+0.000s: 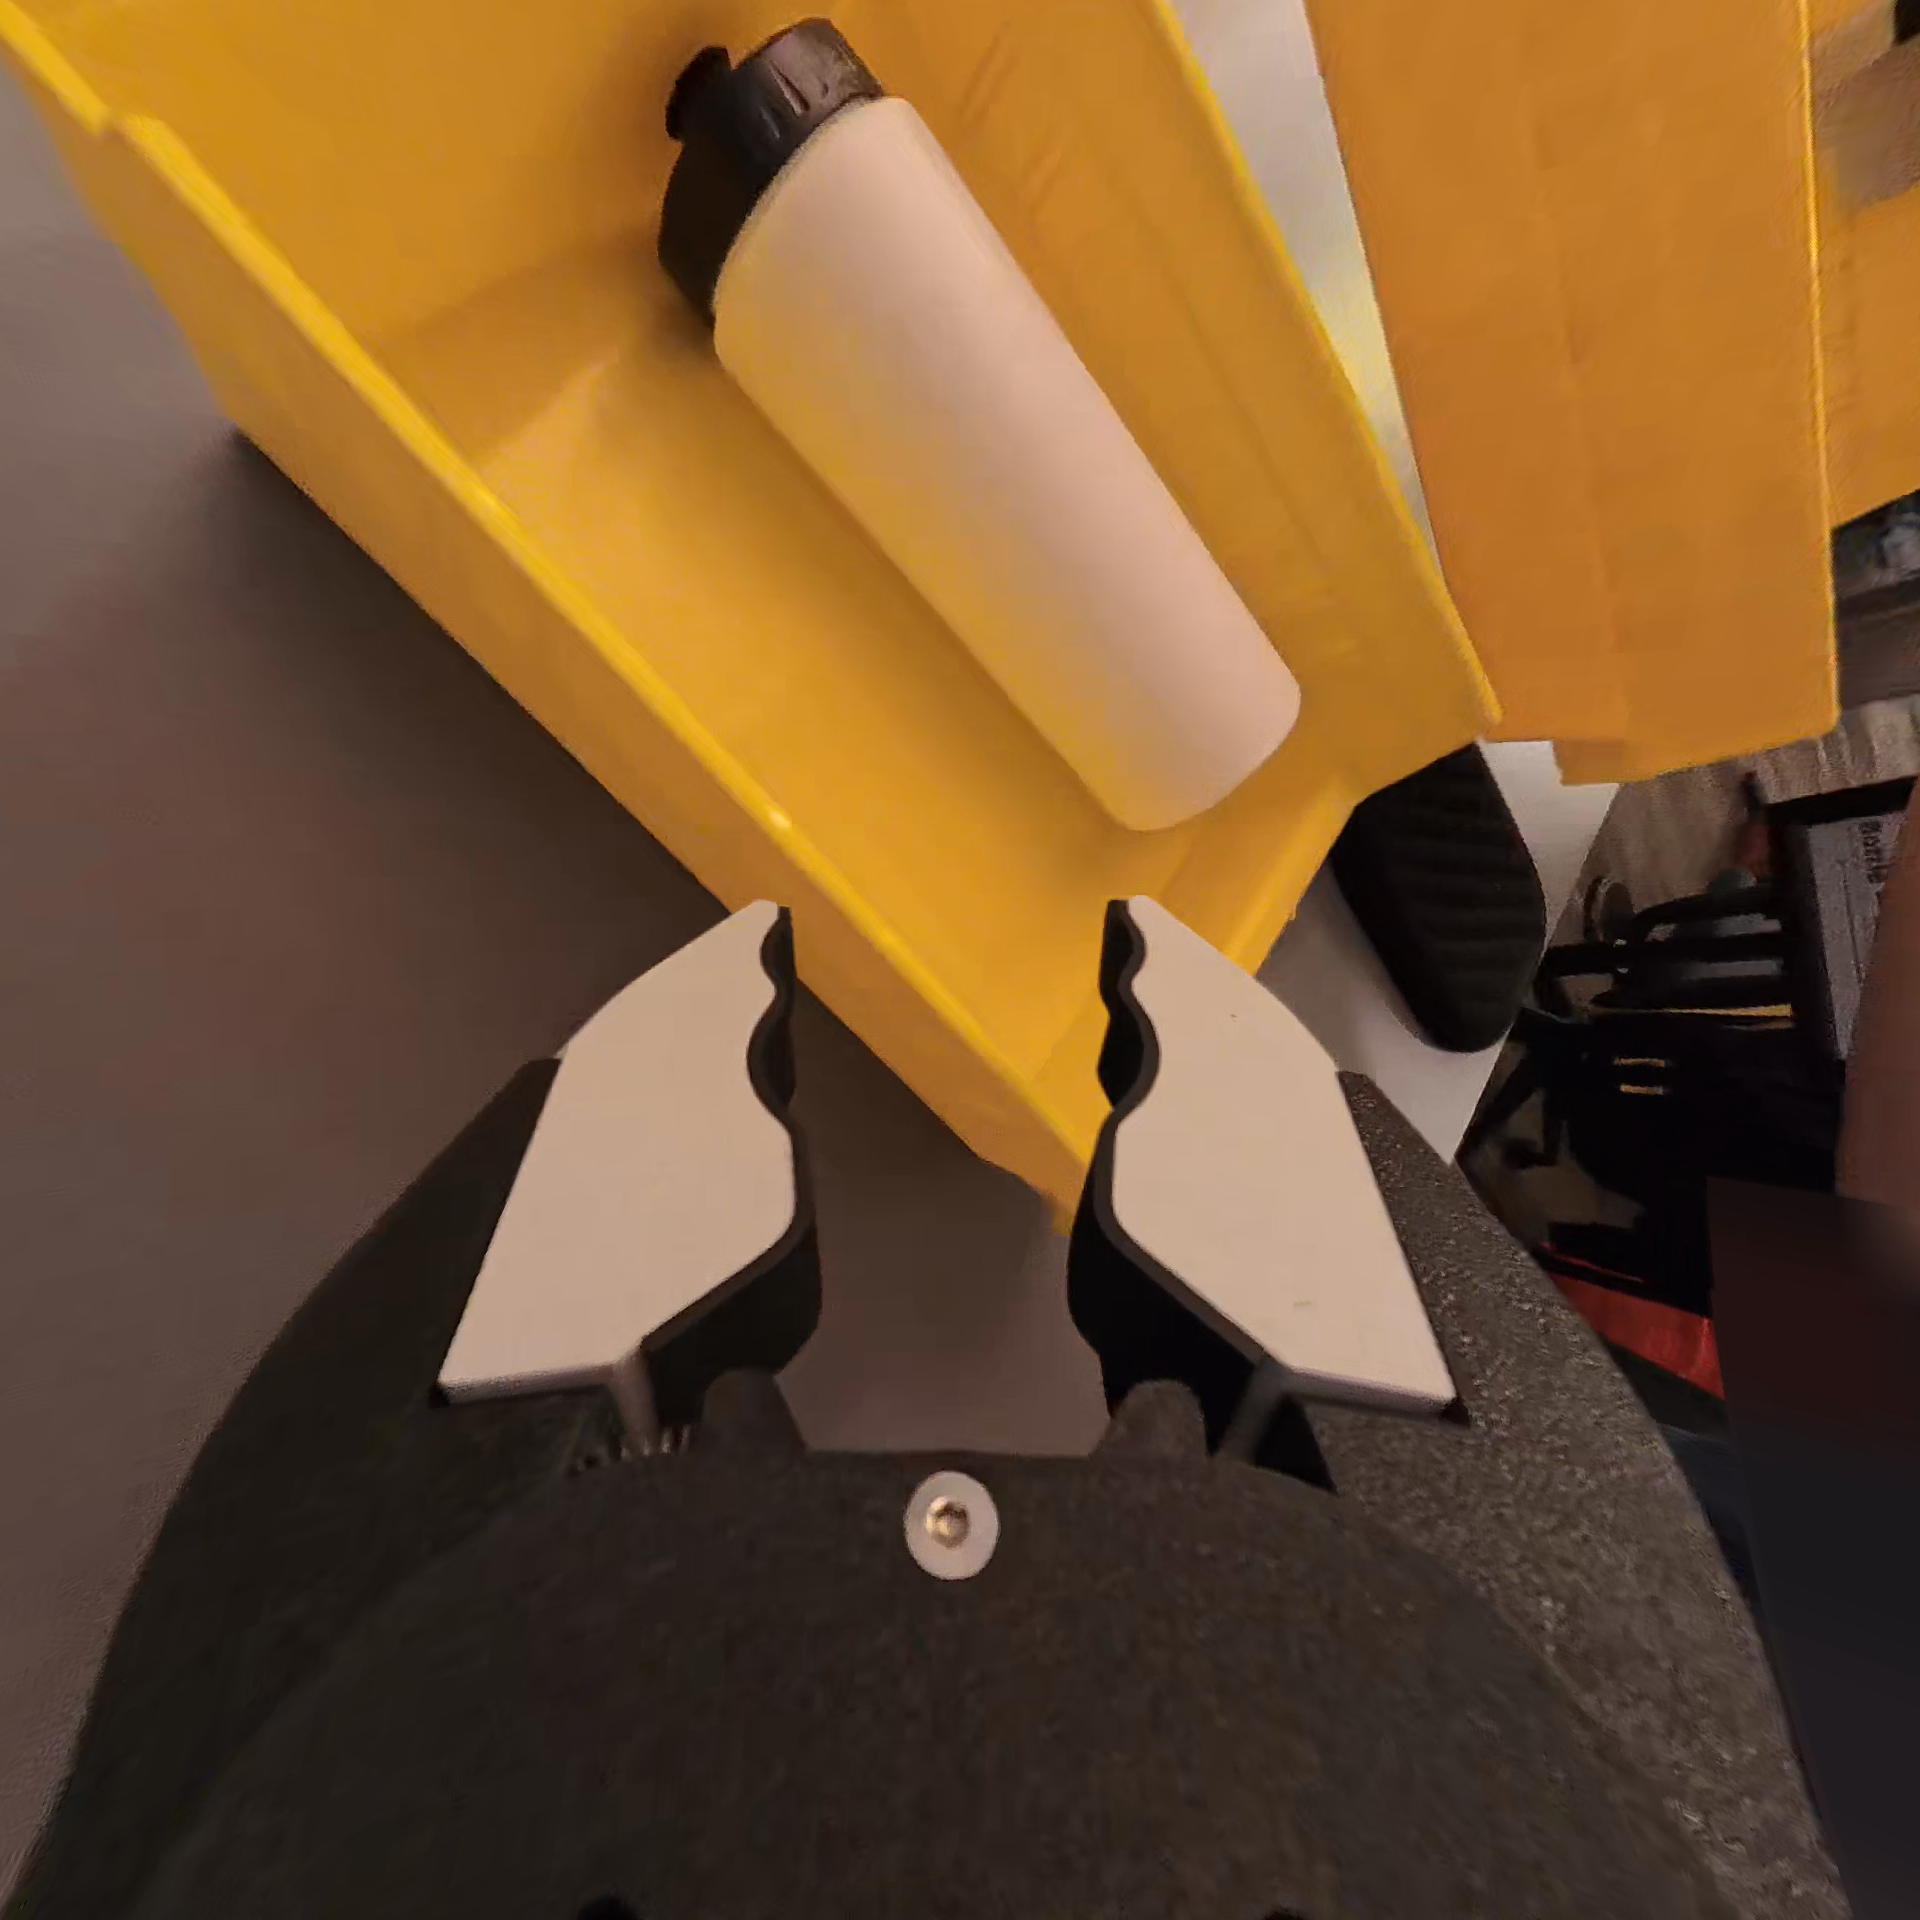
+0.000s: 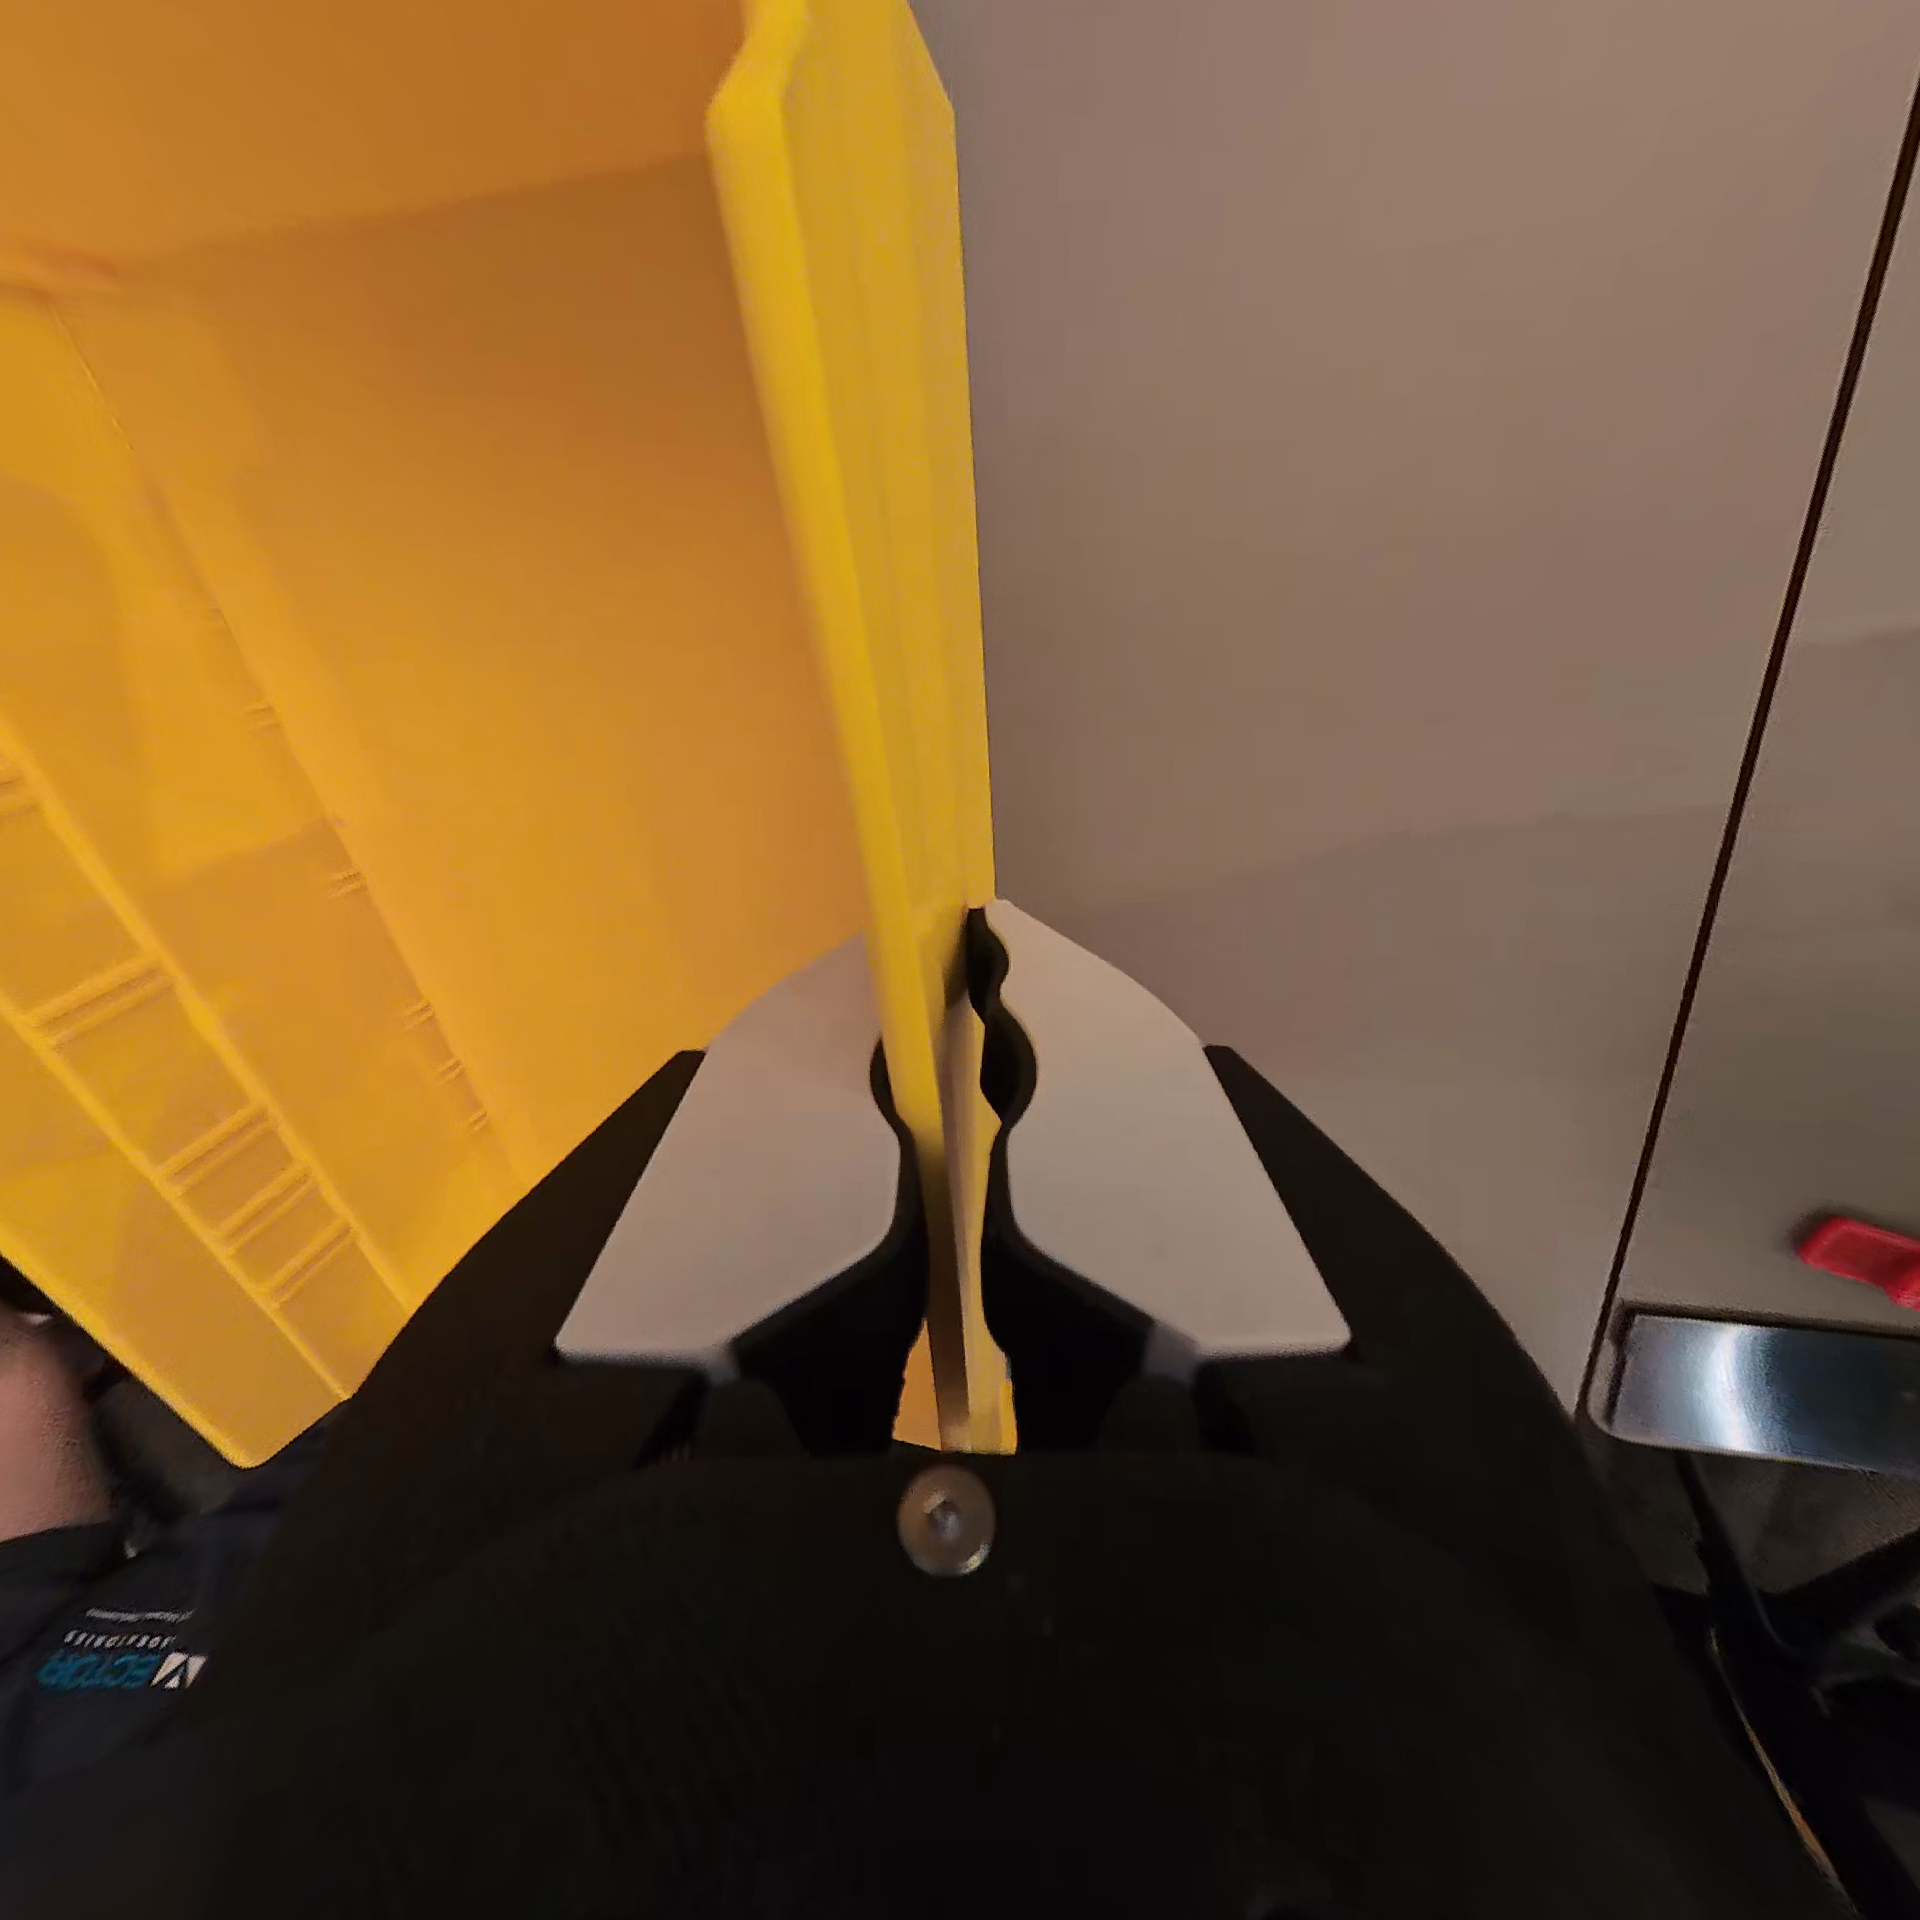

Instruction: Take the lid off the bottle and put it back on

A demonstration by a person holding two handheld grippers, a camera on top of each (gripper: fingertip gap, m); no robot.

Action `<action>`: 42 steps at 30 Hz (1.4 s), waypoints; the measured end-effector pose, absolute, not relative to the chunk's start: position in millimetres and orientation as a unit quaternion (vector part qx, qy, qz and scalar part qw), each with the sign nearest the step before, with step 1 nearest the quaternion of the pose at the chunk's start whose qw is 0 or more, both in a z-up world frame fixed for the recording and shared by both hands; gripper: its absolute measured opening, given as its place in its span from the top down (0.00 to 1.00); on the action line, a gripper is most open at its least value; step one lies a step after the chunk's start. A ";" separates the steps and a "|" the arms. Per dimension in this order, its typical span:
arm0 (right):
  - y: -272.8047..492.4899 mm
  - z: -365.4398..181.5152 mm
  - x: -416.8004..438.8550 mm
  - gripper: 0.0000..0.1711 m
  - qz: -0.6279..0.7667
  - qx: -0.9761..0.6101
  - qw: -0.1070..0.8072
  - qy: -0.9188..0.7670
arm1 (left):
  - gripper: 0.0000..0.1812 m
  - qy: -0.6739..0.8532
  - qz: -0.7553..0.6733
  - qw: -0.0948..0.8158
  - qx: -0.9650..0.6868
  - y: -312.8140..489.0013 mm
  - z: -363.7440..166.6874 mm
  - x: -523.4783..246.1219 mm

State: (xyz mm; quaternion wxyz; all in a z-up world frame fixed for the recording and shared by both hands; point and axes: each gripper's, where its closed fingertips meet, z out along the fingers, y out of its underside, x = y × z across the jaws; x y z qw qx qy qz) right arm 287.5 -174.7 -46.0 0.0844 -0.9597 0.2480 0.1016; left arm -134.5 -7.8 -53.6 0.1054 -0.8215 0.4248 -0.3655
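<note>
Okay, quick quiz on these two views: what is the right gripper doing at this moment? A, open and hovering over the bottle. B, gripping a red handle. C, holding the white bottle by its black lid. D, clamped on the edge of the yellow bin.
D: in the right wrist view the right gripper has its jaws closed on the yellow bin wall, while the white bottle lies untouched inside the bin, black lid on.

Warm, dim indoor light; wide-angle bending at the edges, slight motion blur, soft shadows
</note>
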 end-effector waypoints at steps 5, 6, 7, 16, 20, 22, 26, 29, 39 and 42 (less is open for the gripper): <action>-169.9 -80.0 292.3 0.97 0.128 -0.957 0.070 0.250 | 0.72 0.456 -0.191 0.022 -0.869 4.8 -79.1 -128.0; -168.3 -86.3 291.4 0.97 0.135 -0.956 0.067 0.250 | 0.73 0.457 -0.157 0.008 -0.875 8.6 -85.6 -128.3; -165.8 -91.7 290.4 0.97 0.141 -0.956 0.066 0.250 | 0.75 0.459 -0.118 -0.004 -0.881 13.5 -92.6 -130.3; -129.5 -128.8 248.8 0.95 0.176 -0.958 0.047 0.223 | 0.96 0.392 -0.094 -0.056 -0.914 49.9 -108.1 -155.6; -112.9 -127.7 227.5 0.95 0.153 -0.966 0.046 0.201 | 0.96 0.338 -0.118 -0.034 -0.933 76.8 -107.4 -207.4; -104.9 -127.6 216.9 0.96 0.138 -0.970 0.043 0.196 | 0.96 0.314 -0.115 -0.030 -0.942 88.0 -106.6 -244.3; -88.1 -127.7 198.2 0.97 0.121 -0.973 0.035 0.192 | 0.96 0.262 -0.097 -0.017 -0.960 107.7 -105.7 -323.9; -78.4 -127.6 190.6 0.97 0.110 -0.973 0.030 0.200 | 0.96 0.228 -0.089 -0.001 -0.970 120.6 -104.9 -376.0; -77.5 -127.8 185.3 0.97 0.108 -0.969 0.029 0.218 | 0.96 0.198 -0.116 0.034 -0.973 144.2 -104.0 -451.1; -78.5 -127.9 183.6 0.97 0.110 -0.969 0.031 0.218 | 0.96 0.215 -0.109 0.041 -0.970 145.5 -104.0 -452.0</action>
